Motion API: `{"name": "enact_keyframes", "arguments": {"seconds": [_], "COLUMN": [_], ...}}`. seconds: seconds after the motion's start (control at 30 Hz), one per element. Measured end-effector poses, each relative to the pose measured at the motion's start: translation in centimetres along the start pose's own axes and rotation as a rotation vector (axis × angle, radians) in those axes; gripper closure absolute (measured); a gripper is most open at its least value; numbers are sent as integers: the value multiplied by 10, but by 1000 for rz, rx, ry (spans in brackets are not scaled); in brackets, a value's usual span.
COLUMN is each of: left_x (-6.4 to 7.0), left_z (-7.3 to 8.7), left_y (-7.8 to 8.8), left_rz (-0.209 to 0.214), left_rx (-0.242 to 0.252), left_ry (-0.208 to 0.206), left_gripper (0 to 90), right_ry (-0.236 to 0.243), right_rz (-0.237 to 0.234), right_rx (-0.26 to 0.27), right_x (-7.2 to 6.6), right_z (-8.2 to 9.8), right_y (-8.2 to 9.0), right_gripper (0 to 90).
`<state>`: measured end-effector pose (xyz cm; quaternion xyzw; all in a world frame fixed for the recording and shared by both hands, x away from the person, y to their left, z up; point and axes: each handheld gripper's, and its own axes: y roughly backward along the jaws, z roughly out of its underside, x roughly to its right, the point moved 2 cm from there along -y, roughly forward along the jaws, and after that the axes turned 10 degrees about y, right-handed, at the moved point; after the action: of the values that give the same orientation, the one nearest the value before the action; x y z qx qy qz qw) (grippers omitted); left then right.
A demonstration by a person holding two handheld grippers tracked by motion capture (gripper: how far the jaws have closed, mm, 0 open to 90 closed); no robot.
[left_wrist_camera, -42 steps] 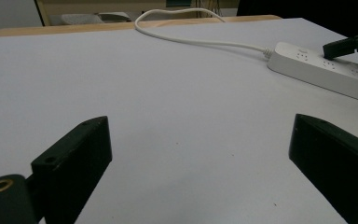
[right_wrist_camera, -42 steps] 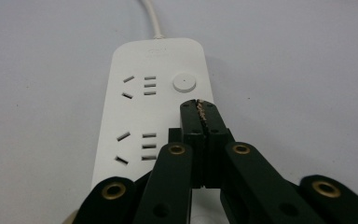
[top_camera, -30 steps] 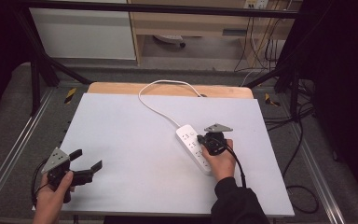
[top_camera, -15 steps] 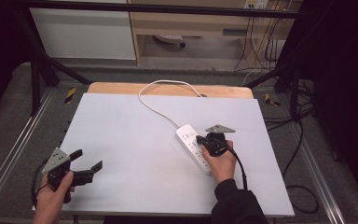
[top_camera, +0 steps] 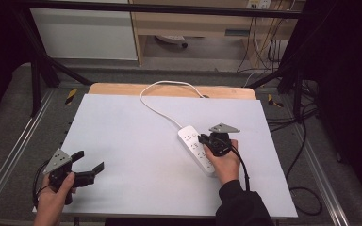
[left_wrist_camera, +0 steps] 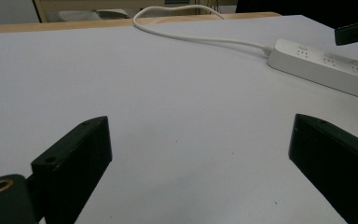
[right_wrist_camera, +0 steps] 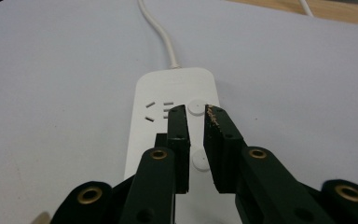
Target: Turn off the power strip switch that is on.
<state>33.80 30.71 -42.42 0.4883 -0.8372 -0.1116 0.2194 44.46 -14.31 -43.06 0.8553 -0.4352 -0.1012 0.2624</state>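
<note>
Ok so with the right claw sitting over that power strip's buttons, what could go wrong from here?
The right claw, jaws just opening a little with nothing between them, hovers over the round buttons of the power strip; a slightly off push could hit a neighbouring switch or a socket. The strip lies loose on the white table, so pressing at an angle may slide it. The left claw stands open and far off, so nothing steadies it.

White power strip [top_camera: 197,149], flat, corded
</note>
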Motion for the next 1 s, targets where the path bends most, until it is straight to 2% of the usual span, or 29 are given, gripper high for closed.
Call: {"name": "enact_keyframes", "arguments": {"seconds": [0.07, 0.13, 0.23, 0.33, 0.4, 0.5, 0.57, 0.67, 1.0], "left_x": [0, 0, 0, 0, 0, 0, 0, 0, 0], "left_z": [0, 0, 0, 0, 0, 0, 0, 0, 0], "left_y": [0, 0, 0, 1, 1, 0, 0, 0, 0], "left_rz": [2, -1, -2, -1, -1, -3, -3, -4, -2], "left_rx": [1, 1, 0, 0, 2, 1, 0, 0, -1], "left_ry": [2, 2, -1, 2, 3, 1, -1, -1, 1], "left_gripper": [55, 55, 56, 56, 55, 56, 56, 56, 56], "right_ry": [13, 10, 7, -15, -38, -34, -32, -19, 0], "right_rz": [1, 0, 16, 30, 35, 17, -9, 5, -16], "right_rx": [10, 12, 23, 41, 58, 101, 107, 89, 104], "right_x": [-1, -1, -1, 3, 6, 10, 11, 13, 17], "right_z": [-3, -6, -10, -13, -14, -15, -15, -16, -21], "right_y": [2, 3, 6, 9, 11, 12, 12, 12, 23], "right_gripper": [741, 643, 551, 408, 335, 211, 173, 133, 64]}}
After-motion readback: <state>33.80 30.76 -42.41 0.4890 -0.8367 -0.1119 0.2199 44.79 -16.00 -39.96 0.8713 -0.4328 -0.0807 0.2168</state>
